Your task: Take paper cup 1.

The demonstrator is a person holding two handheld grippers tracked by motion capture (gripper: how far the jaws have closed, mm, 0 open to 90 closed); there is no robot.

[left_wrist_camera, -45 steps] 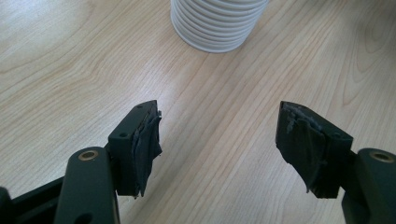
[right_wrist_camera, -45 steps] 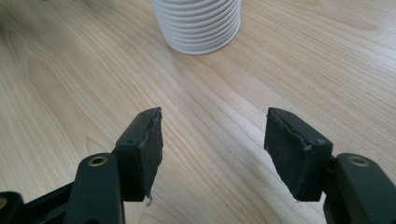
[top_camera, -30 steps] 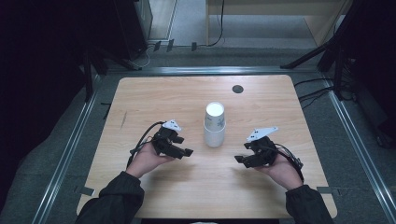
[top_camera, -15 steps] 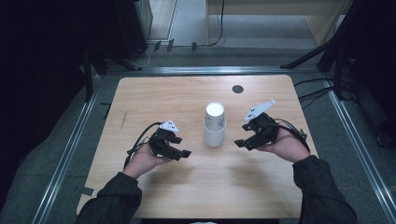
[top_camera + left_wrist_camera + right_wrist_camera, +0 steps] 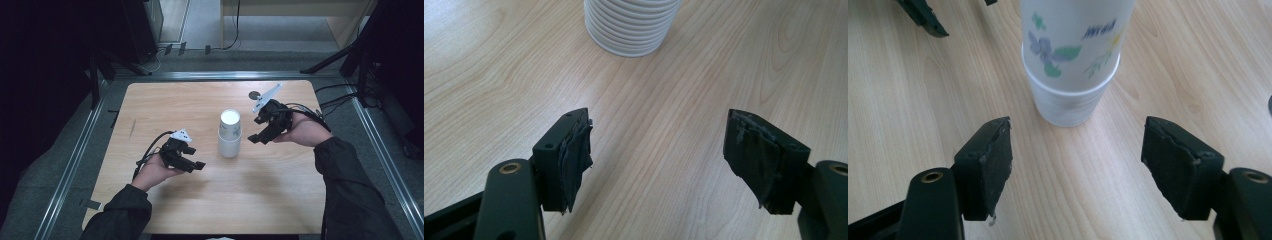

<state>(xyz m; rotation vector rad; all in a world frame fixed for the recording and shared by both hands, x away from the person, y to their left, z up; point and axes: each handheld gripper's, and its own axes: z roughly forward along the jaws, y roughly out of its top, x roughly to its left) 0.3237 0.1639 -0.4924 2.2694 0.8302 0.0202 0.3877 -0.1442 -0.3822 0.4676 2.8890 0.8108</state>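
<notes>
**Stack of paper cups stands between two open hand-held grippers**

The counter [image 5: 165, 107] is a pale wood-grain board with rounded corners, set on a grey carpeted floor [image 5: 80, 165] with metal rails [image 5: 70, 170] running along its left and right sides. The room around it is dark; beyond the far edge lie black stands and cables, and a light wooden piece of furniture [image 5: 300, 7] at the top right. A small dark round disc [image 5: 254, 94] lies on the counter near its far edge.

Going from left to right: the left hand-held gripper [image 5: 192, 164] sits low over the near-left part of the counter, its jaws pointing to the right toward the cups. In the left gripper view its jaws stand wide apart with bare wood between them, grasping nothing, and the ribbed rims of the cup stack [image 5: 631, 25] are well ahead of them.

At the middle of the counter stands the stack of paper cups [image 5: 229, 133], upright and mouth down, white with a small flower print. Nothing lies between it and either tool.

The right hand-held gripper [image 5: 257, 136] is held just to the right of the stack, tilted, its jaws pointing left and down at it. In the right gripper view the jaws are spread wide and empty, the stack [image 5: 1075, 60] straight ahead of the gap and not touched by either pad.
</notes>
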